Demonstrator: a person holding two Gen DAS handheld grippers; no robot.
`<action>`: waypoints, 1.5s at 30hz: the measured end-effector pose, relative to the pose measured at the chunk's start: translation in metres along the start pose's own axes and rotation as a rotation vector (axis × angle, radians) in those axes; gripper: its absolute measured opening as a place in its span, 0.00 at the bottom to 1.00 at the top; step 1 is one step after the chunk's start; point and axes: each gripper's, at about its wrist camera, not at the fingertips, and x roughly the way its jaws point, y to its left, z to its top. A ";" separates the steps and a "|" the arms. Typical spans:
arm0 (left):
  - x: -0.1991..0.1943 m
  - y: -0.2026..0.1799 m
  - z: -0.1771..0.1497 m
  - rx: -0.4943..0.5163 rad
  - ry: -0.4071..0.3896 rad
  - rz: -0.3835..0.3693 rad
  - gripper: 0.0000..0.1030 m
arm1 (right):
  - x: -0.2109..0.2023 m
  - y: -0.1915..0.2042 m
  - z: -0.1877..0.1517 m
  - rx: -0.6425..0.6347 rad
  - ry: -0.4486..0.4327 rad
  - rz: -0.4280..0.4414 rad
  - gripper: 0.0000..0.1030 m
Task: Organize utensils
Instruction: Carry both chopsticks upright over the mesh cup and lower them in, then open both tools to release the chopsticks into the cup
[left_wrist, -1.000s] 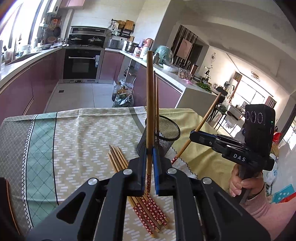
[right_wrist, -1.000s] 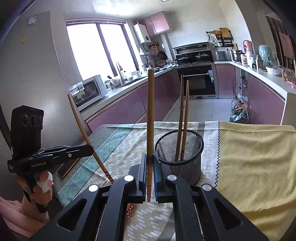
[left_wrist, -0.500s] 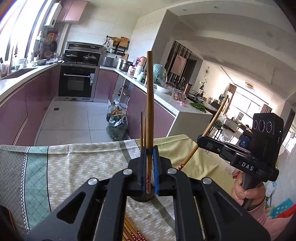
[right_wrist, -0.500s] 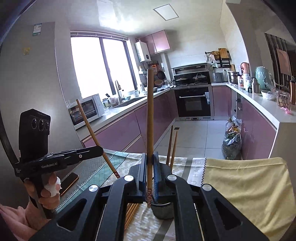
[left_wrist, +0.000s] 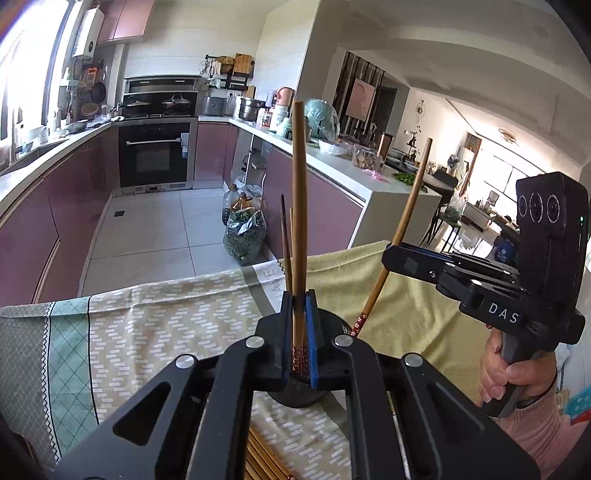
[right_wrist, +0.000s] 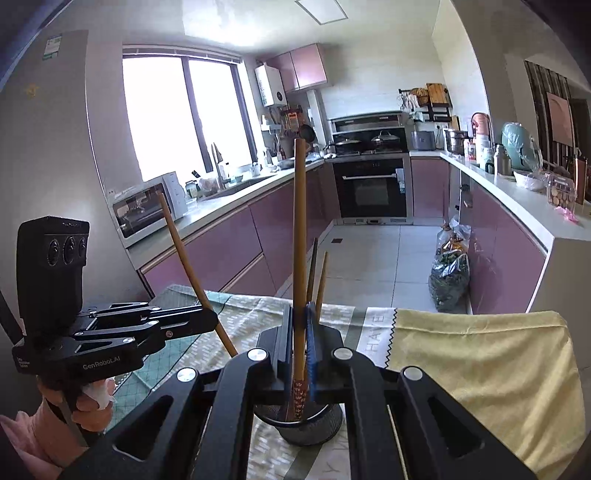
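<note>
Chopsticks are held up straight, one (left_wrist: 298, 206) squeezed tight in the left gripper (left_wrist: 298, 332) and one (right_wrist: 300, 236) in the right gripper (right_wrist: 300, 354). Both hang over the black mesh cup (right_wrist: 314, 428) (two more stand inside).

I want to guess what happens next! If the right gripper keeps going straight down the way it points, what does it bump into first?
Probably the black mesh holder: the right gripper, shut on a chopstick, hangs just above its rim, though depth is hard to judge.

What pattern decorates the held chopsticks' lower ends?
Red with small pale flowers; clearest in the right wrist view.
</note>
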 end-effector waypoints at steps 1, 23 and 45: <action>0.005 -0.001 -0.003 0.011 0.022 -0.004 0.07 | 0.006 -0.001 -0.002 -0.001 0.027 0.000 0.06; 0.063 0.009 -0.011 0.003 0.157 0.030 0.10 | 0.061 -0.013 -0.013 0.051 0.207 -0.019 0.08; -0.014 0.041 -0.083 0.004 0.074 0.188 0.33 | 0.017 0.059 -0.067 -0.075 0.177 0.157 0.32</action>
